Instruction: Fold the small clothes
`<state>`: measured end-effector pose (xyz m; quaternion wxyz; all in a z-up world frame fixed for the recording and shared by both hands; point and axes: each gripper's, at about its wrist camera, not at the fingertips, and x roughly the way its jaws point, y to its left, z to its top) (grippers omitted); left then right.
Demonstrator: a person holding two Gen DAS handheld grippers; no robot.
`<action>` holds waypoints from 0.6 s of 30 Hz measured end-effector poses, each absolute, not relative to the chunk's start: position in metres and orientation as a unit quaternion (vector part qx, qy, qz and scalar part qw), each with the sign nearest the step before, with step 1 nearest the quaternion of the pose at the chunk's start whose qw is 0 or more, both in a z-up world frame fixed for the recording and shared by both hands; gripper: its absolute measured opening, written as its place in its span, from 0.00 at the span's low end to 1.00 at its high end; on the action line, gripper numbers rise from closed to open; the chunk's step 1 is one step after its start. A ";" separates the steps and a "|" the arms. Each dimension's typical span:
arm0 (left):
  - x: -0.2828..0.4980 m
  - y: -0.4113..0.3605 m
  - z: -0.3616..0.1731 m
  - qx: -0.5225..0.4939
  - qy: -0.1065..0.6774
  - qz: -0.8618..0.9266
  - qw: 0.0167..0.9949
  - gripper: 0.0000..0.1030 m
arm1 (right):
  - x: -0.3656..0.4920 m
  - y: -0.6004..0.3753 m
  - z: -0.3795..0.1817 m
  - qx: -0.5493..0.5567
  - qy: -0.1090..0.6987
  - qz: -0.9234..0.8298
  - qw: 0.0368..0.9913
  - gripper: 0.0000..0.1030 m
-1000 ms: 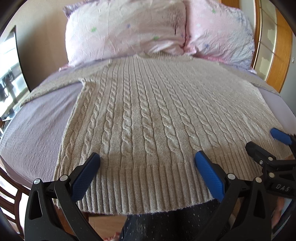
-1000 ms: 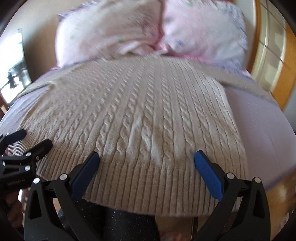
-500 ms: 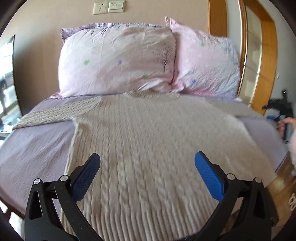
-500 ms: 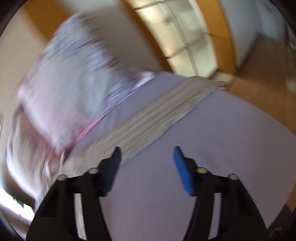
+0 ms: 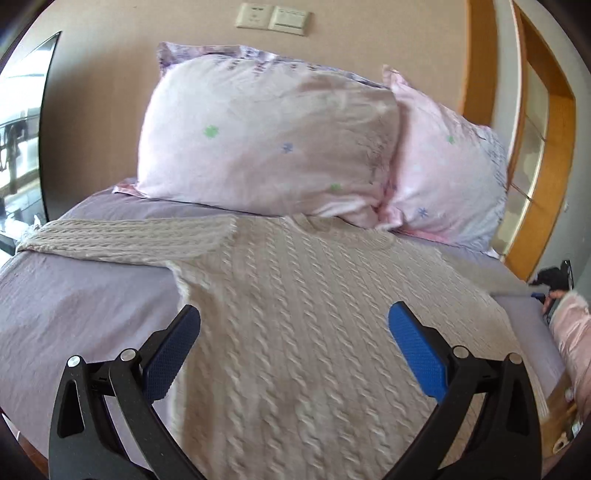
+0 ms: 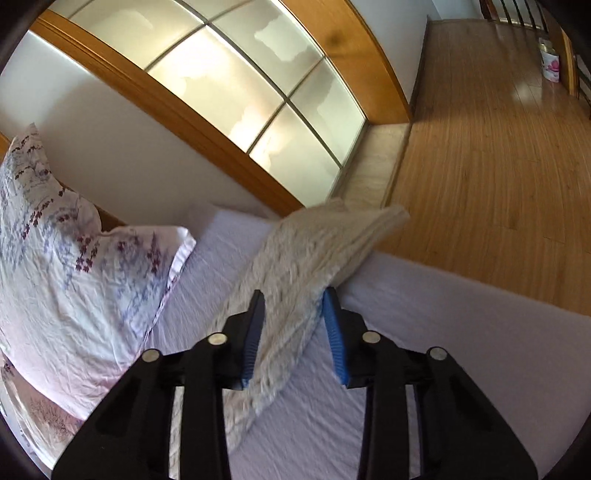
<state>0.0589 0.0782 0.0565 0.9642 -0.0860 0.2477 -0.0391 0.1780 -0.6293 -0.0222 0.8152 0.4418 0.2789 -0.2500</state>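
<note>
Sweater: beige cable-knit wool sweater [image 5: 314,314] lies flat on the lilac bed sheet [image 5: 74,306], body straight ahead of & under my left gripper, neck end up vs the pillows.
Left gripper: my left gripper [image 5: 293,347], blue-padded black fingers wide apart, nothing btwn them; hangs over the sweater body, no contact I can see.
Left sleeve: stretched out flat ahead-left of the left gripper [image 5: 122,238], reaching to the bed edge.
Right gripper: my right gripper [image 6: 293,332], fingers part-way closed around the sweater's right sleeve [image 6: 314,254]; the knit passes btwn the blue pads [image 6: 334,328], left pad looks to touch it, right pad — can't tell; blurry.
Right sleeve: runs ahead of the right gripper, cuff end at the bed's edge, over the wood floor [image 6: 498,166].
Pillows: two pink floral pillows [image 5: 266,136] beyond the left gripper, side by side vs the wall; one sits left of the right gripper [image 6: 74,266].
Wall: light switch plate [image 5: 275,20] above the pillows; frosted glass door w/ wood frame [image 6: 258,85] beyond the right gripper.
</note>
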 end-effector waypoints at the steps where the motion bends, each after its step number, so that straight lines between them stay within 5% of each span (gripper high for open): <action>1: 0.061 0.085 0.057 -0.086 0.250 -0.029 0.964 0.99 | 0.181 -0.627 -0.021 0.435 0.280 -0.251 0.819 0.08; 11: 0.079 0.206 0.052 -0.260 0.268 0.029 0.927 0.99 | 0.195 -0.394 0.118 0.260 0.175 0.043 0.949 0.06; 18: 0.108 0.272 0.046 -0.296 0.286 0.116 0.904 0.89 | 0.246 -0.149 0.093 0.147 0.312 0.273 0.898 0.08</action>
